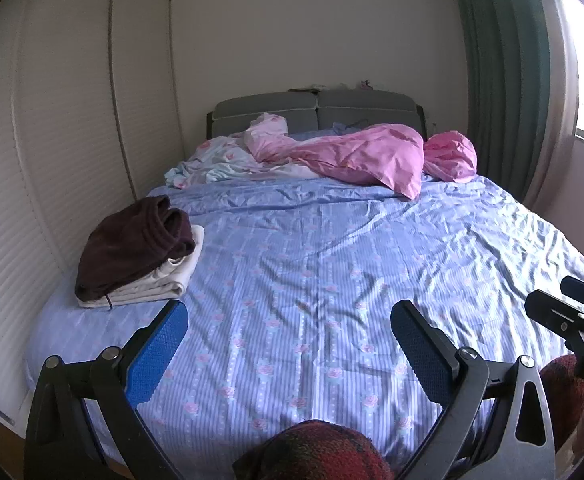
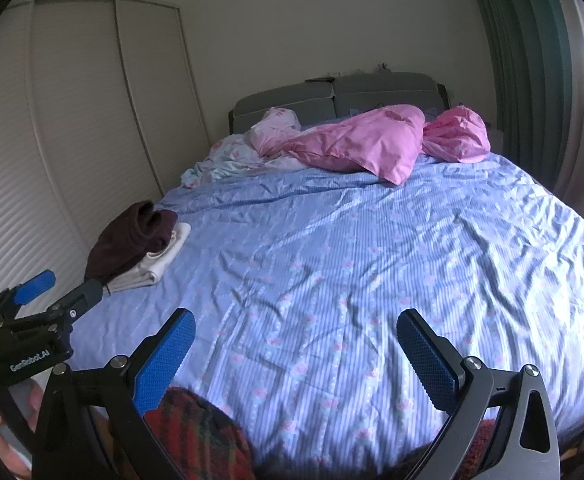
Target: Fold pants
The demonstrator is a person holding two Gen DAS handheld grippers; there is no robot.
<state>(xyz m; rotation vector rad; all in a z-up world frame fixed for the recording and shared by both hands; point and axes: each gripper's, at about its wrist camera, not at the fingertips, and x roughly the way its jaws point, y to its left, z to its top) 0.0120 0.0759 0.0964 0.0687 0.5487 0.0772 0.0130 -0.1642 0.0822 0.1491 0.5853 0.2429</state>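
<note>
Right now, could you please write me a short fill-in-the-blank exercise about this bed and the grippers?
1. The dark maroon garment lies on top of a folded ____ one.
2. The jaws of the left gripper and right gripper stand ____.
3. The bunched bedding near the headboard is ____.

Missing: white; open; pink

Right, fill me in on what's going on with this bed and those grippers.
A person holds a gripper in each hand above the foot of a bed with a blue floral sheet. The left gripper and right gripper are both open and hold nothing. A dark maroon garment sits on folded white cloth at the bed's left edge. Pink bedding is bunched by the headboard. No garment is being handled at this moment.
</note>
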